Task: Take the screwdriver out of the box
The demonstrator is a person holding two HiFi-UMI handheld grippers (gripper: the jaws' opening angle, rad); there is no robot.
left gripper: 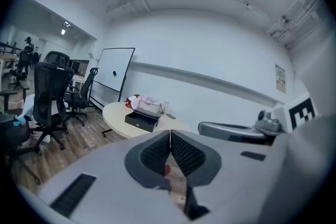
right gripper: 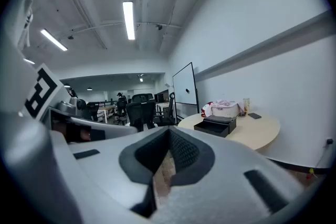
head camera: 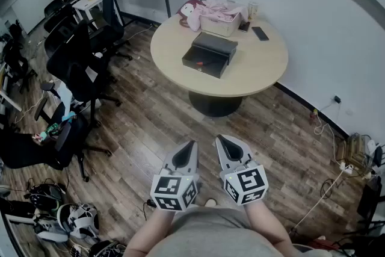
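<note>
A black box (head camera: 209, 53) with its lid raised sits on the round beige table (head camera: 264, 66) ahead; something red shows inside it, too small to name. The box (left gripper: 142, 120) also shows far off in the left gripper view, and the box (right gripper: 216, 126) in the right gripper view. My left gripper (head camera: 192, 144) and right gripper (head camera: 219, 139) are held side by side over the wooden floor, well short of the table. Both are shut with nothing between their jaws. No screwdriver is distinguishable.
On the table behind the box stand a white basket (head camera: 219, 24) with pink cloth, a phone (head camera: 260, 34) and a cup (head camera: 252, 9). Black office chairs (head camera: 81, 69) crowd the left. Cables and a power strip (head camera: 346, 168) lie by the right wall. A whiteboard (left gripper: 112, 76) stands behind.
</note>
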